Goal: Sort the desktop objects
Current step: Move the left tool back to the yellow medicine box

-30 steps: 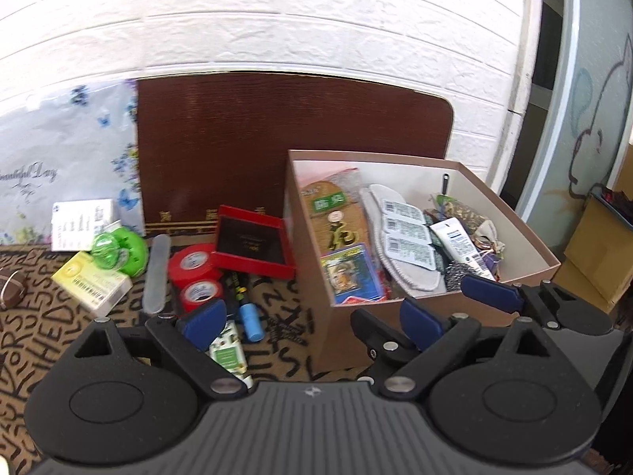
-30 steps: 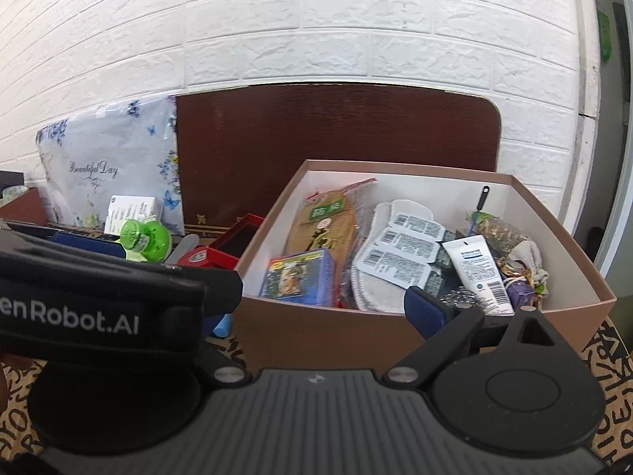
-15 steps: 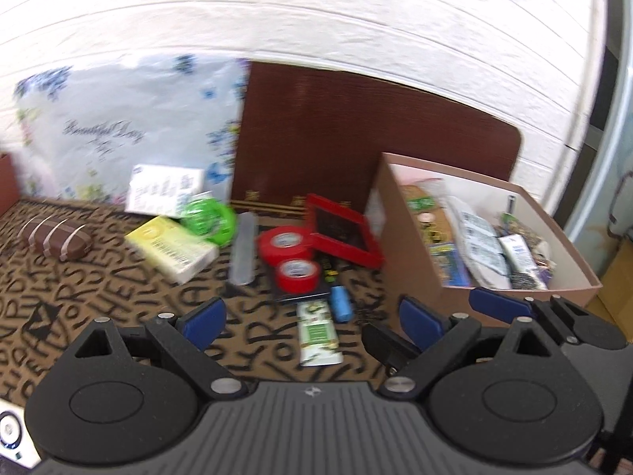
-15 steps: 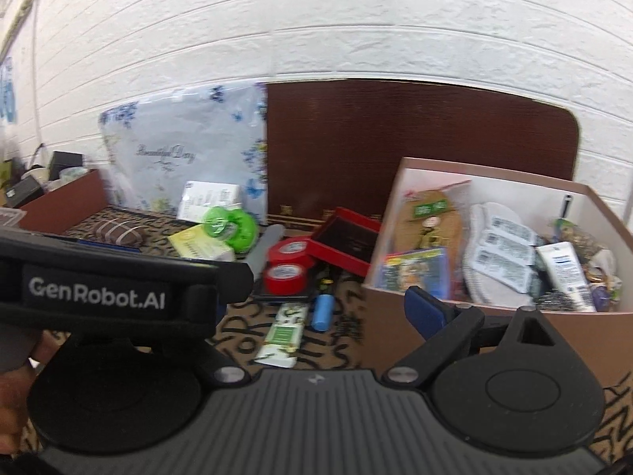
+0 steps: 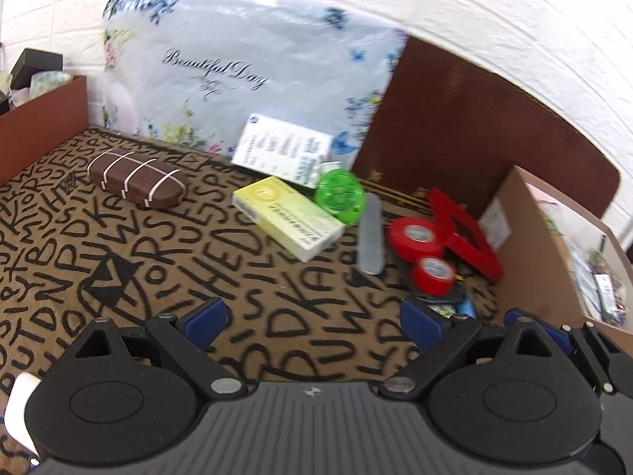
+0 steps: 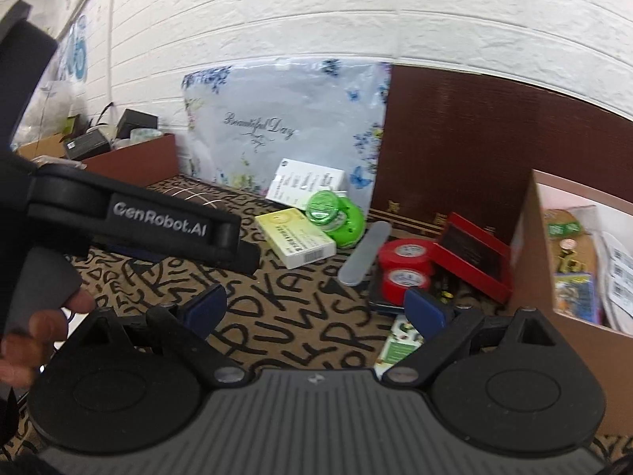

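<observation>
You are holding your left tool [image 5: 312, 318] with its blue-padded fingers spread wide and nothing between them, hovering above the lettered brown tabletop [image 5: 118, 245]. Your right tool [image 6: 316, 303] is also gaping, gripping nothing, and your hand [image 6: 35, 332] is showing at the left edge of the right wrist view, wrapped around the left tool's handle.

Ahead of both tools the loose things are lying in a cluster: a pale yellow rectangular carton [image 5: 287, 217] is sitting just beside a round translucent green plastic container [image 5: 340, 196], with a white printed box [image 5: 283, 150] leaning against a floral plastic bag [image 5: 237, 75] behind them. A frosted grey flat stick [image 5: 370, 239] is lying between the green container and two red tape rolls [image 5: 423, 245]. A red square tray [image 6: 474, 255] is resting tilted against the brown cardboard box [image 6: 530, 237] at the right, which is holding packets. A brown striped oblong case [image 5: 136, 178] is lying well apart at the left.
</observation>
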Motion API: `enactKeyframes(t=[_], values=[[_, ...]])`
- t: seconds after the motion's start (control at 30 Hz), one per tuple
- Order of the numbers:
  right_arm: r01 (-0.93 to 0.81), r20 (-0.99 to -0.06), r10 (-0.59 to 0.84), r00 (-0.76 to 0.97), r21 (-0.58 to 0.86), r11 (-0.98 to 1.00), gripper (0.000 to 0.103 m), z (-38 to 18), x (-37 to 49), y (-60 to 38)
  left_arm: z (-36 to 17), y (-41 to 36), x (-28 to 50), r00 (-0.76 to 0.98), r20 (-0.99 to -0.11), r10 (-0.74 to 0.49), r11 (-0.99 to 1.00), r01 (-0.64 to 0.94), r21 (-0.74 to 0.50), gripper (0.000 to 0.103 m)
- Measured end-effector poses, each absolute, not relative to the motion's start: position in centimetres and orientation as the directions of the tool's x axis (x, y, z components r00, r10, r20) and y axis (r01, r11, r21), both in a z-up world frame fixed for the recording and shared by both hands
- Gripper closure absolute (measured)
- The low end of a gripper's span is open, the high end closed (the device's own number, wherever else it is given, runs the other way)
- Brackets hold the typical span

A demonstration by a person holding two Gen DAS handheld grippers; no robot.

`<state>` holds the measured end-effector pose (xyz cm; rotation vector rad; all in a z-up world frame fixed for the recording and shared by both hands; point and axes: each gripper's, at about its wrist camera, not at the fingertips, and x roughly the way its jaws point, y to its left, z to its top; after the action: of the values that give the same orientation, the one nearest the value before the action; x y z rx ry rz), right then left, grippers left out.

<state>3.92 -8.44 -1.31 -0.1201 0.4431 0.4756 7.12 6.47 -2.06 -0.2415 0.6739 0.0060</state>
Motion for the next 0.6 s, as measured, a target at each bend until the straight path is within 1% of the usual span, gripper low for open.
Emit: enactKeyframes(t=[0.27,0.6], values=[[-0.537,-0.451,0.465,0.762,-0.040,0.842,0.009,-3.1,8.2,-5.3,-3.4,8.5,11.2,0.757,-0.650,-0.065,0.978,-0.081,-0.192,0.006],[-0.566,-0.500,0.465,0.730,-0.063,0.822,0.009,-5.9,14.8,-1.3,-5.3,10.6,17.1,0.729,-0.678,-0.099,0.965,-0.096,-0.244,0.006]])
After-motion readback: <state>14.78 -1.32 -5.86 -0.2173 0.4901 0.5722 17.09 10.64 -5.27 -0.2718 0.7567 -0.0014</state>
